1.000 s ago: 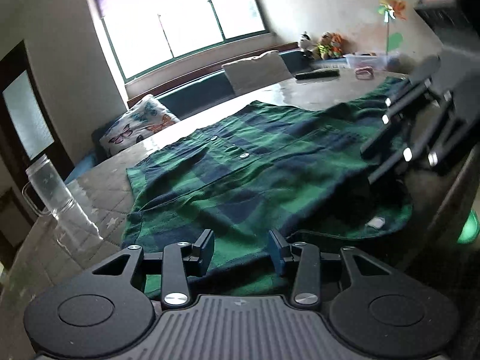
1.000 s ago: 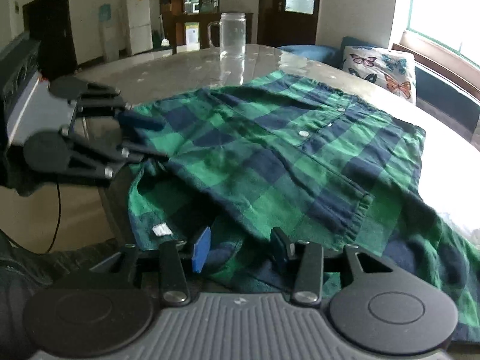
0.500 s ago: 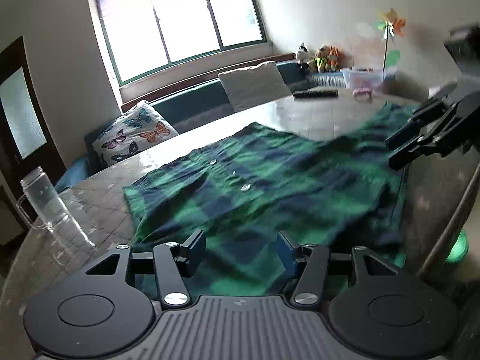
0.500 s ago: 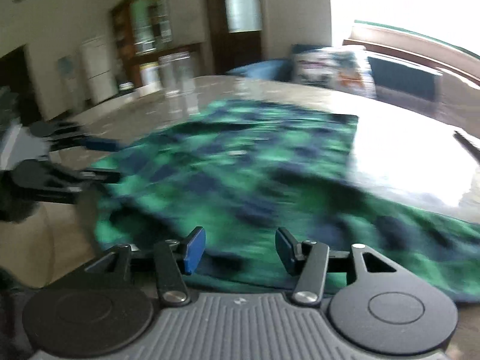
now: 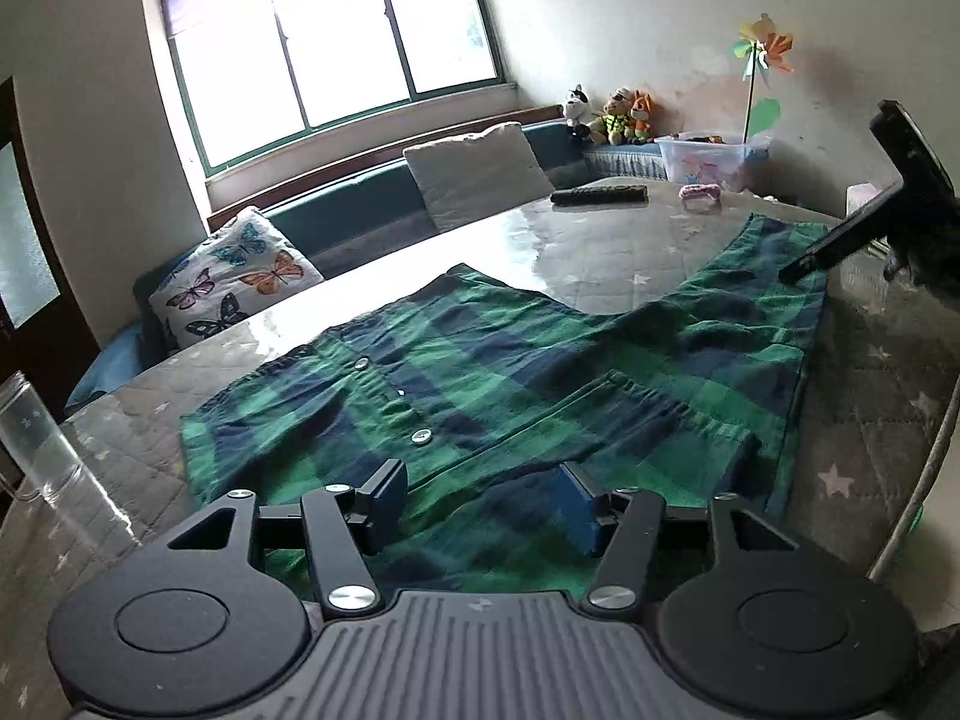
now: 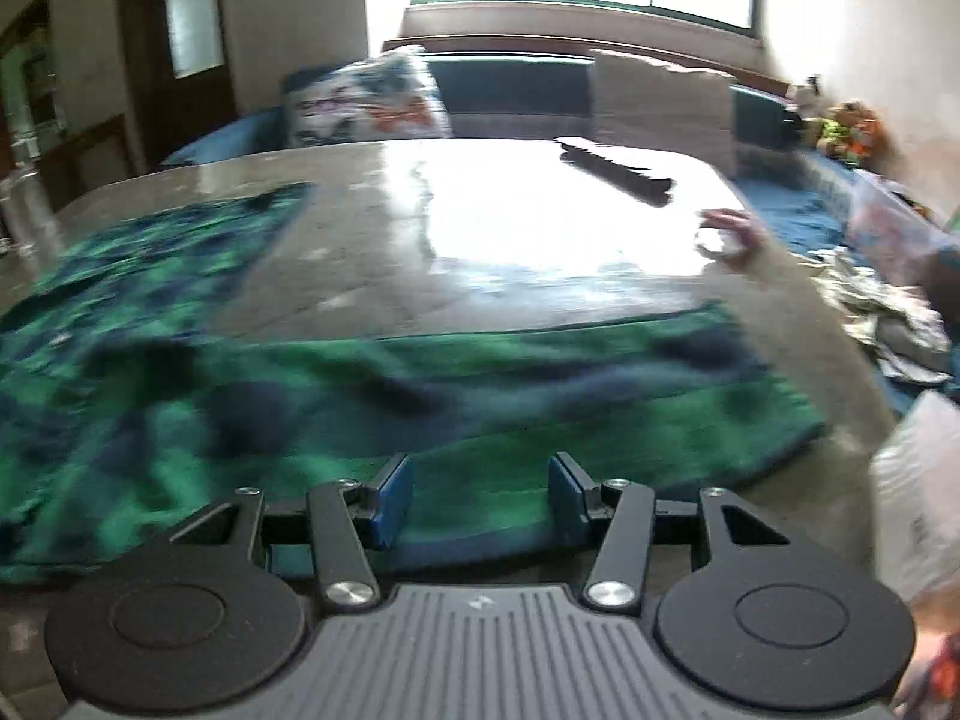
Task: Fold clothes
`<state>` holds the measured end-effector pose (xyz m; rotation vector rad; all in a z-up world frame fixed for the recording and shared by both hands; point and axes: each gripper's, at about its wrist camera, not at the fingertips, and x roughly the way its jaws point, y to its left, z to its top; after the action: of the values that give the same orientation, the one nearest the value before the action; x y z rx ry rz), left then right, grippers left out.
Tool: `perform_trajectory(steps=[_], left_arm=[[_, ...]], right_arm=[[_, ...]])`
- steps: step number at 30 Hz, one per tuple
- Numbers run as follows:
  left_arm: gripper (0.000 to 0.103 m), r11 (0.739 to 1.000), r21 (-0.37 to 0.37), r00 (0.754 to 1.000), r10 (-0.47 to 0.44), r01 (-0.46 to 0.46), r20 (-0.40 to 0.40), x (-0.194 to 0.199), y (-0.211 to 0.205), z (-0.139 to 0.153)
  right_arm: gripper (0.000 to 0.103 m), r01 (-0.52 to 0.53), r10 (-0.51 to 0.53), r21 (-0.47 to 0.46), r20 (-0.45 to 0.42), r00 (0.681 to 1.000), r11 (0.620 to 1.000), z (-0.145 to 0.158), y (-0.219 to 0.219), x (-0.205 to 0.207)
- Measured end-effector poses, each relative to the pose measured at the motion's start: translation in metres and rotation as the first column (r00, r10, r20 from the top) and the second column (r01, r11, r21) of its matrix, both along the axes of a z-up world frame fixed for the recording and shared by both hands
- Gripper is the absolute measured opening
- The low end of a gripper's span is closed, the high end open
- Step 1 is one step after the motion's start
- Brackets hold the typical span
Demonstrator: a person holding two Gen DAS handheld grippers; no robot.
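Note:
A green and navy plaid shirt lies spread front-up on the glossy table, buttons and a chest pocket showing. My left gripper is open and empty, just above the shirt's near hem. The right gripper shows in the left wrist view at the far right, over the shirt's sleeve end. In the blurred right wrist view, my right gripper is open and empty over the near edge of the shirt.
A clear water jug stands at the table's left edge. A dark remote and a pink item lie at the far side. A bench with pillows runs under the window. The table edge drops off at right.
Both grippers opened wider and pulled back from the shirt. The right gripper swung right along the shirt toward its sleeve end. The shirt now lies flatter on the table.

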<state>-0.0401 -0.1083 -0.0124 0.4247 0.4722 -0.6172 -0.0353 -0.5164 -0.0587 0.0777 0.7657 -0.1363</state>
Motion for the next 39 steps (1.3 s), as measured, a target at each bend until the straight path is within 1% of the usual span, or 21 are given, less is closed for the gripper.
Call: perform_trajectory(steps=[4,7,9,13,14,18,22,23,25,26,27,30,31,32,34,37,39], left_arm=[[0.059,1.0,0.005,1.0,0.006,-0.006,-0.019,0.007,-0.005,-0.003],[0.059,1.0,0.01,0.999,0.012,-0.012,-0.034,0.011,-0.008,-0.006],[0.059,1.0,0.012,0.999,0.015,-0.015,-0.041,0.012,-0.009,-0.008],[0.059,1.0,0.017,0.999,0.019,-0.018,-0.047,0.014,-0.011,-0.009],[0.059,1.0,0.018,0.999,0.02,-0.019,-0.048,0.015,-0.011,-0.009],[0.059,0.999,0.02,0.998,0.027,-0.026,-0.054,0.017,-0.012,-0.01],[0.059,0.999,0.023,0.998,0.034,-0.033,-0.06,0.019,-0.013,-0.011],[0.059,0.999,0.024,0.998,0.036,-0.034,-0.061,0.02,-0.013,-0.012],[0.059,0.999,0.024,0.997,0.039,-0.037,-0.062,0.02,-0.013,-0.012],[0.059,0.999,0.024,0.997,0.04,-0.039,-0.063,0.021,-0.013,-0.012],[0.059,0.999,0.024,0.997,0.042,-0.04,-0.063,0.021,-0.013,-0.012],[0.059,0.999,0.024,0.997,0.043,-0.042,-0.059,0.02,-0.013,-0.012],[0.059,0.999,0.023,0.997,0.045,-0.044,-0.058,0.02,-0.013,-0.012],[0.06,0.999,0.023,0.997,0.047,-0.046,-0.057,0.02,-0.012,-0.011],[0.061,0.998,0.018,0.997,0.054,-0.053,-0.052,0.02,-0.01,-0.01],[0.062,0.997,0.012,0.996,0.073,-0.072,-0.05,0.021,-0.004,-0.009],[0.064,0.996,0.008,0.995,0.088,-0.087,-0.051,0.021,0.0,-0.008]], right_arm=[[0.052,0.091,-0.091,-0.022,-0.001,0.996,0.996,-0.003,-0.031,0.009],[0.052,0.174,-0.175,-0.057,-0.006,0.985,0.983,-0.005,-0.05,0.02],[0.055,0.22,-0.222,-0.096,-0.01,0.975,0.971,-0.006,-0.061,0.027],[0.058,0.277,-0.282,-0.144,-0.014,0.959,0.95,-0.007,-0.075,0.041],[0.062,0.287,-0.293,-0.145,-0.021,0.956,0.947,-0.007,-0.079,0.044],[0.065,0.31,-0.315,-0.1,-0.036,0.949,0.946,-0.009,-0.09,0.053],[0.064,0.334,-0.334,0.0,-0.054,0.941,0.943,-0.01,-0.101,0.052],[0.064,0.333,-0.332,0.01,-0.058,0.942,0.943,-0.01,-0.103,0.051],[0.057,0.325,-0.323,0.017,-0.063,0.944,0.946,-0.008,-0.104,0.051],[0.05,0.318,-0.316,0.021,-0.064,0.946,0.948,-0.007,-0.103,0.05],[0.045,0.312,-0.309,0.026,-0.065,0.949,0.95,-0.006,-0.103,0.05],[0.015,0.289,-0.286,0.04,-0.06,0.956,0.957,-0.003,-0.098,0.047],[0.011,0.28,-0.278,0.045,-0.056,0.959,0.959,-0.002,-0.096,0.046],[0.007,0.275,-0.273,0.039,-0.047,0.961,0.961,0.0,-0.091,0.045],[0.006,0.266,-0.265,0.022,-0.025,0.964,0.964,0.005,-0.082,0.041],[0.006,0.225,-0.227,0.044,0.024,0.974,0.973,0.024,-0.063,0.031],[0.006,0.174,-0.179,0.077,0.06,0.982,0.982,0.04,-0.046,0.025]])
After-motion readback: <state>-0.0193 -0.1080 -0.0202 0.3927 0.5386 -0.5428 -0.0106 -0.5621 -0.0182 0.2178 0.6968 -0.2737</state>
